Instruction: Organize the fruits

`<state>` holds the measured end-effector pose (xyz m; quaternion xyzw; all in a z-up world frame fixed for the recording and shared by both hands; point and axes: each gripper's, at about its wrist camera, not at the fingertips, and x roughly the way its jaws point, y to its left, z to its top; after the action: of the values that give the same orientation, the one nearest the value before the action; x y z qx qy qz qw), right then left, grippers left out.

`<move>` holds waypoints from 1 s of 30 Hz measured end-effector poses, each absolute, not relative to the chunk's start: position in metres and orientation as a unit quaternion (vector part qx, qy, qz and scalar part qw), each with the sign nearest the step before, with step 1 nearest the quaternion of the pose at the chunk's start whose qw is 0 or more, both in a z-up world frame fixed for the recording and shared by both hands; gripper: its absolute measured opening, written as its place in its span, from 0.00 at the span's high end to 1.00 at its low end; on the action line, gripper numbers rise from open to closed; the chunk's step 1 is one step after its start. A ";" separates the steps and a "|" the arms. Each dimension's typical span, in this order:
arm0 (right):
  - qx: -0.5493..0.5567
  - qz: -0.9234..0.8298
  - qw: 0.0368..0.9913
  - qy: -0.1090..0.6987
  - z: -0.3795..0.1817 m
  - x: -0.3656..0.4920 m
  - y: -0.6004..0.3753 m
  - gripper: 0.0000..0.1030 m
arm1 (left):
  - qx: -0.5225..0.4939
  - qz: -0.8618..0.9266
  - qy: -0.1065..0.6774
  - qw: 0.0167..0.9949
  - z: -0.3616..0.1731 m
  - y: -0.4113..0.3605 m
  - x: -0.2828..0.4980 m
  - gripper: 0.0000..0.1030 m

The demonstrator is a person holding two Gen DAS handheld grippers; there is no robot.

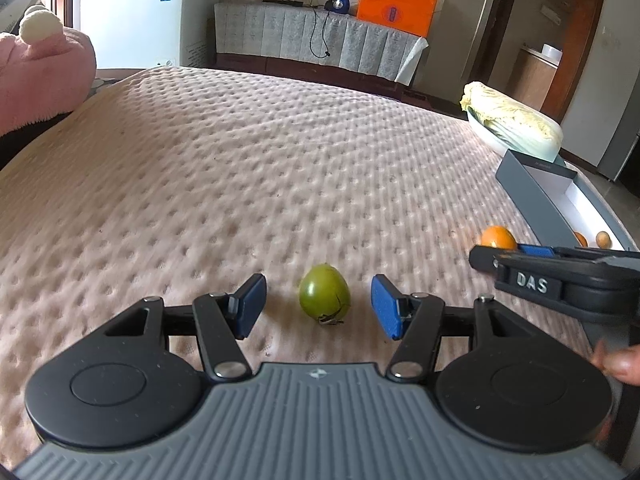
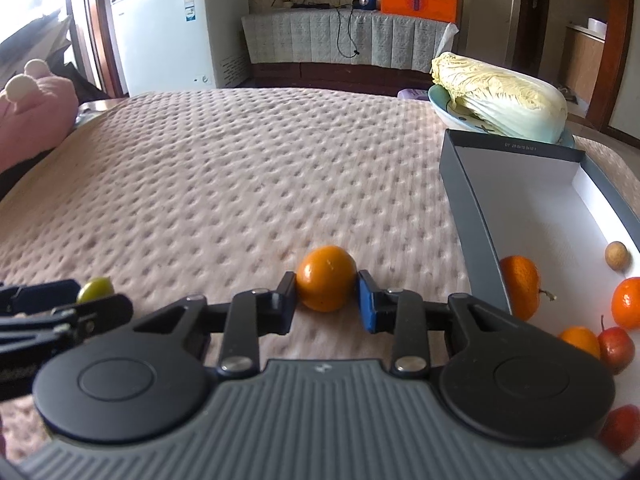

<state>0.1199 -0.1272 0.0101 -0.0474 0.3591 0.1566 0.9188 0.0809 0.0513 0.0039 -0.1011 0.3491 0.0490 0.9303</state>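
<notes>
A grey box (image 2: 472, 200) with a white inside is seen at three o'clock on the bed (image 2: 240, 168), open at the top. In it are held a tangerine with a stalk (image 2: 520, 286) against the left wall, a second tangerine (image 2: 628, 302), a small brown round fruit (image 2: 617, 255), a small orange fruit (image 2: 580, 340) and a red fruit (image 2: 616, 348); another red fruit (image 2: 622, 428) is seen at the lower edge. The far half of the box is bare. Beyond it, at one o'clock, a cabbage (image 2: 500, 100) is carried in a bowl (image 2: 438, 106) near the bed's far right corner.

An orange fruit (image 2: 326, 278) on the bed just left of the box is clasped by the right gripper (image 2: 326, 296), both pads pressed against its sides. A green fruit (image 1: 324, 296) lies on the bed between the fingers of the left gripper (image 1: 318, 306), which is spread wide, with a gap on each side of the fruit.

The two grippers are close side by side. From nine to twelve o'clock the quilted bed cover lies open up to its far edge, with a pink plush toy (image 1: 36, 80) at ten o'clock by the left edge.
</notes>
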 end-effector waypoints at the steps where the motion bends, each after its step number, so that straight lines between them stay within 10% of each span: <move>1: -0.048 0.159 0.917 0.362 0.011 0.118 -0.128 0.66 | -0.099 0.048 0.349 0.931 0.004 0.050 0.081 0.38; 10: -0.064 0.186 0.900 0.389 0.017 0.099 -0.136 0.66 | -0.089 0.047 0.345 0.933 0.001 0.043 0.085 0.41; 18: -0.079 0.202 0.892 0.396 0.018 0.089 -0.147 0.66 | -0.080 0.059 0.340 0.935 0.001 0.038 0.087 0.70; 30: -0.072 0.216 0.891 0.394 0.023 0.089 -0.153 0.66 | -0.082 0.061 0.332 0.938 0.005 0.035 0.088 0.72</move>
<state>0.0890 -0.1532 0.0231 -0.0722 0.3935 0.2160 0.8907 0.0879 0.0349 0.0055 -0.0824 0.3321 0.0606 0.9377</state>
